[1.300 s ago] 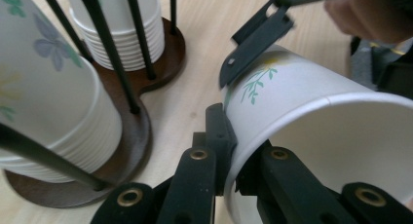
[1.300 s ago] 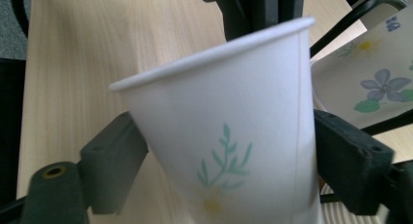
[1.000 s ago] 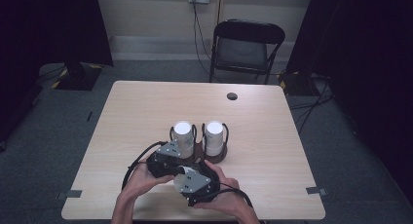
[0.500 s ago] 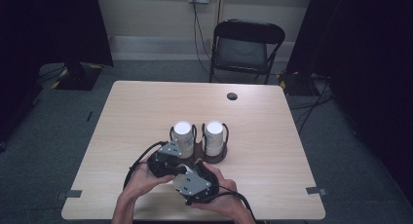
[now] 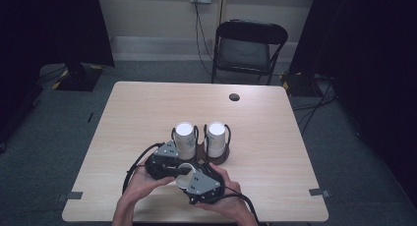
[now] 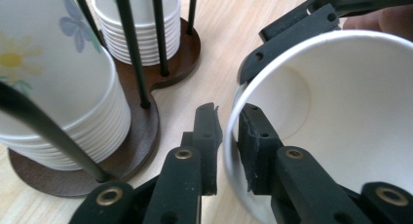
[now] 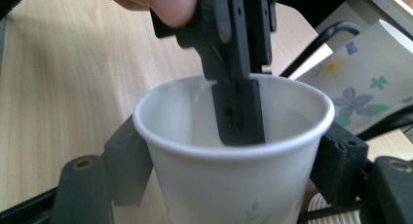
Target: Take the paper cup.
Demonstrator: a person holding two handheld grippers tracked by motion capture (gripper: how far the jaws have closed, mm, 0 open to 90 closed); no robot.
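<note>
Two grippers share one paper cup (image 5: 183,173) at the counter's (image 5: 275,137) six o'clock: my right gripper (image 7: 234,185) clasps its sides while the left gripper (image 6: 229,136) (jaws just easing apart) straddles the rim, so next I withdraw the left.

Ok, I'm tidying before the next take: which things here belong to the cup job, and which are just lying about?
In the job: paper cup; left cup stack; right cup stack; wooden rack base under both stacks.
Lying about: folding chair beyond the table; dark round cap near the table's far edge.
</note>
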